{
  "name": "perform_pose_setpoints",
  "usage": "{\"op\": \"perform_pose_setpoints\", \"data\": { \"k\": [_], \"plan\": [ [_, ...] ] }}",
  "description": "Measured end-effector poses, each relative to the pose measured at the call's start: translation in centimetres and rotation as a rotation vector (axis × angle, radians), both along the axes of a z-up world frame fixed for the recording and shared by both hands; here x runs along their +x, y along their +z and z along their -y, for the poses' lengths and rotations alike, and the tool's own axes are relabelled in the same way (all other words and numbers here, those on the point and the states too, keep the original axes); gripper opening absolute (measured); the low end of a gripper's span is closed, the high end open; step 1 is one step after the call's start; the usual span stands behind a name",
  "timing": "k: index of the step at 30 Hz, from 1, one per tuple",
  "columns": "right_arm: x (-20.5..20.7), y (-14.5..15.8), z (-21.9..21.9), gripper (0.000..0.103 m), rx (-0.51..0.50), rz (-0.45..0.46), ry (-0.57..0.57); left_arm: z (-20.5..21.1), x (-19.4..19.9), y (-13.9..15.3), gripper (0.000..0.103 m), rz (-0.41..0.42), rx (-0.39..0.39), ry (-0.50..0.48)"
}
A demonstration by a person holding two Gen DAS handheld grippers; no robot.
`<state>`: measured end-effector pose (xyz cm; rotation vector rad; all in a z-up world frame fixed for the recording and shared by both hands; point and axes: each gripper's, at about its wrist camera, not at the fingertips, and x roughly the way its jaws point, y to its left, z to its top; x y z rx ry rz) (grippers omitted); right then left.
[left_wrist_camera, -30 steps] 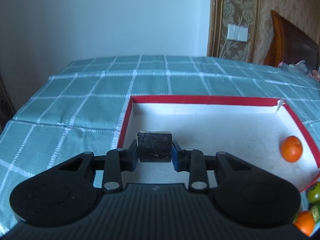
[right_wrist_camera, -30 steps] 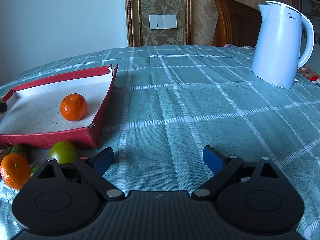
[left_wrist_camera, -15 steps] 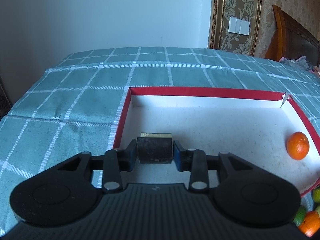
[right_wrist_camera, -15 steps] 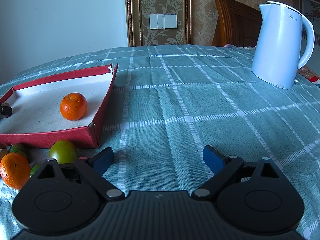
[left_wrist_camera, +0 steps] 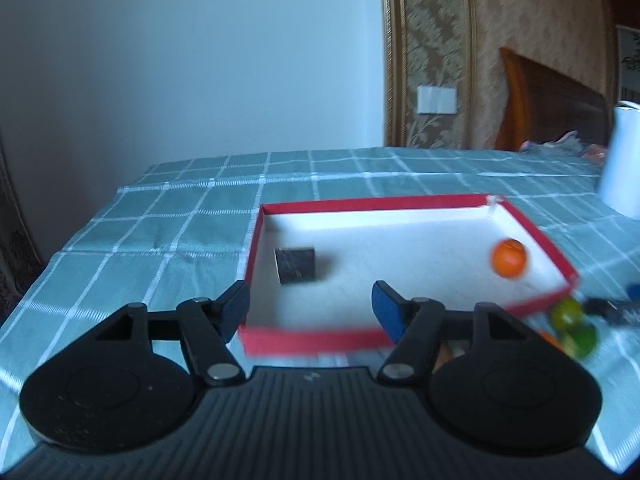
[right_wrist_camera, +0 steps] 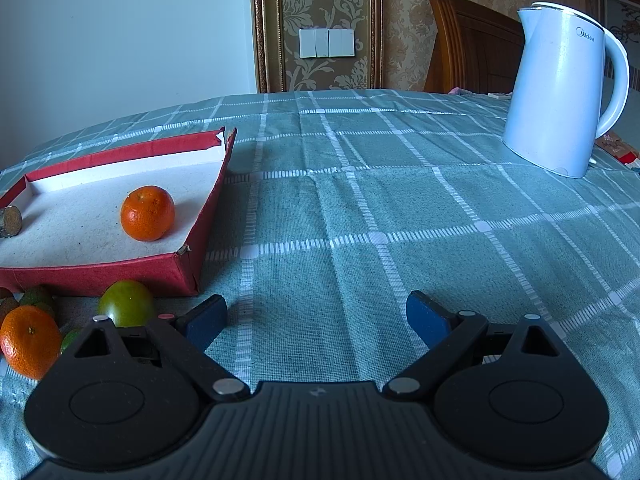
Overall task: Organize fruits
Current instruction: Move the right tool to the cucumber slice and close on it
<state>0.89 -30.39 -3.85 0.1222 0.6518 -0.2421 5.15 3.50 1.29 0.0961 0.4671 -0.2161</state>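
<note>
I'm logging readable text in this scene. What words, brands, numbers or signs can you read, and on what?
"Midea": grey brand name near the top of the white plastic electric kettle.
Red packet behind the kettle: printed lettering, too small to read.
Nothing else legible; the left wrist view is blurred.

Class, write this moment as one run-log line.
left gripper: just opened, empty | dark block: in red tray | right gripper: open, empty

The left wrist view looks low along its fingers into the red-walled tray (left_wrist_camera: 404,202) from its near edge, while the right wrist view faces across the checked tablecloth (right_wrist_camera: 400,208) beside it, both sharing the tray's orange (left_wrist_camera: 508,258) (right_wrist_camera: 147,213).
</note>
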Motion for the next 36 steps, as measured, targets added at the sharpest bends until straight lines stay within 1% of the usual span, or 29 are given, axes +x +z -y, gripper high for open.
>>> {"op": "perform_pose_setpoints", "data": {
  "k": [3, 5, 9, 12, 16, 20, 23, 26, 31, 33, 35, 36],
  "plan": [
    [0.0, 0.0, 0.0, 0.097, 0.000, 0.000, 0.000, -0.5, -3.8, -0.5, 0.070, 0.016, -0.002, -0.016],
    [0.0, 0.0, 0.0, 0.097, 0.006, 0.003, 0.000, -0.8, -5.6, -1.0, 0.070, 0.014, -0.005, -0.027],
    [0.0, 0.0, 0.1, 0.097, 0.011, 0.008, 0.002, -1.2, -7.2, -2.1, 0.070, -0.014, -0.021, -0.016],
    [-0.4, 0.1, 0.5, 0.097, 0.040, 0.027, 0.005, -1.2, -7.4, -3.1, 0.070, -0.035, -0.012, -0.006],
    [-2.0, 0.4, 0.7, 0.097, 0.073, 0.071, 0.027, -1.4, -7.1, -4.0, 0.070, -0.054, -0.008, -0.003],
    [-4.2, 0.9, 0.1, 0.097, 0.088, 0.110, 0.058, -1.9, -6.9, -4.6, 0.070, -0.070, -0.027, 0.009],
    [-5.9, 1.4, -1.0, 0.097, 0.096, 0.146, 0.098, -2.0, -6.5, -4.8, 0.070, -0.083, -0.017, 0.020],
    [-7.0, 2.1, -2.7, 0.097, 0.085, 0.175, 0.145, -2.2, -6.0, -5.0, 0.070, -0.109, -0.022, 0.025],
    [-7.1, 2.8, -6.1, 0.097, 0.022, 0.181, 0.220, -2.3, -5.2, -4.8, 0.070, -0.125, -0.025, 0.035],
    [-6.9, 2.8, -7.4, 0.092, -0.017, 0.185, 0.230, -2.3, -4.8, -4.9, 0.072, -0.132, -0.026, 0.033],
    [-6.5, 2.6, -8.3, 0.080, -0.037, 0.175, 0.227, -2.3, -4.5, -5.0, 0.076, -0.133, -0.022, 0.034],
    [-6.2, 2.5, -8.5, 0.077, -0.035, 0.164, 0.232, -2.2, -4.3, -5.0, 0.076, -0.137, -0.017, 0.034]
  ]
}}
